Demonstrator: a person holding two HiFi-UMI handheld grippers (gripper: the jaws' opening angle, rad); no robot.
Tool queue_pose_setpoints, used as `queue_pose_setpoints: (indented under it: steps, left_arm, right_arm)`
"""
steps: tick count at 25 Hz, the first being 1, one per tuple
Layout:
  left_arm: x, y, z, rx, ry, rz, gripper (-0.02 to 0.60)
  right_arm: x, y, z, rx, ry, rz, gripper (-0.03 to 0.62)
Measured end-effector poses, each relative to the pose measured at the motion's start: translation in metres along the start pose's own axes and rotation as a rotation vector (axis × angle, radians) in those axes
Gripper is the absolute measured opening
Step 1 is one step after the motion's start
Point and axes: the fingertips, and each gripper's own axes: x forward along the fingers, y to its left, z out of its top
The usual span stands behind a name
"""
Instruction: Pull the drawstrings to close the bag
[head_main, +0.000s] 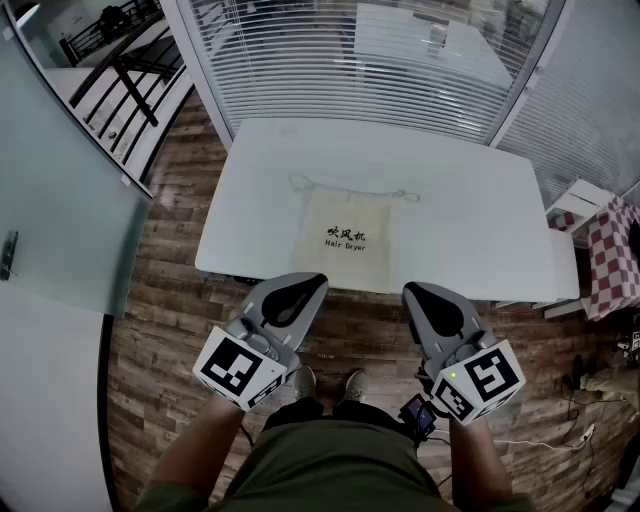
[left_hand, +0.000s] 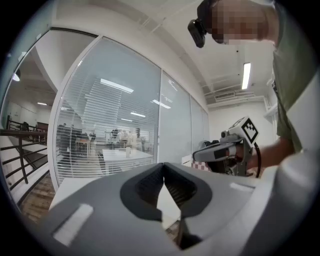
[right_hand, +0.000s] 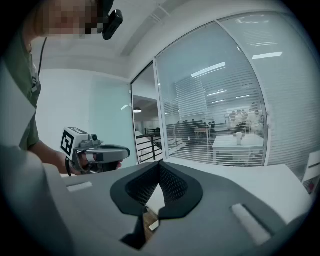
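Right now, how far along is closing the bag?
Nothing looks done: the flat beige cloth bag lies on the white table, its thin drawstrings slack along the top. Nothing is in hand: the left gripper and right gripper hover short of the table, jaws shut and empty. Left: gripping and pulling both strings.

left tongs (head_main: 296, 290) closed, right tongs (head_main: 428, 298) closed
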Motion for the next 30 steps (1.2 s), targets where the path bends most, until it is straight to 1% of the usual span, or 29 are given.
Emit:
queue_pose_setpoints:
  steps: [8,12,15,20,23,26,30]
  left_arm:
    - [0.014,-0.021,-0.004,0.016,0.023,0.031,0.003]
    - [0.011,-0.018,-0.020,0.012,0.060,0.060,0.003]
    - [0.014,-0.010,-0.030,-0.008,0.077,0.077,0.003]
    - [0.029,0.010,-0.040,-0.039,0.081,0.079,0.003]
    - [0.041,0.027,-0.044,-0.031,0.088,0.062,0.003]
    - [0.055,0.054,-0.052,-0.038,0.096,0.045,0.003]
    - [0.073,0.098,-0.070,-0.057,0.117,0.019,0.003]
  right_arm:
    - [-0.018,-0.021,-0.009,0.002,0.001,0.027,0.011]
    - [-0.024,-0.037,-0.025,0.011,0.023,0.017,0.012]
    - [-0.024,-0.050,-0.035,0.014,0.047,0.016,0.012]
    - [-0.007,-0.066,-0.045,0.031,0.081,0.004,0.012]
    - [0.012,-0.073,-0.048,0.038,0.099,0.001,0.012]
    - [0.037,-0.085,-0.051,0.043,0.107,-0.010,0.012]
    - [0.076,-0.102,-0.050,0.045,0.128,-0.046,0.012]
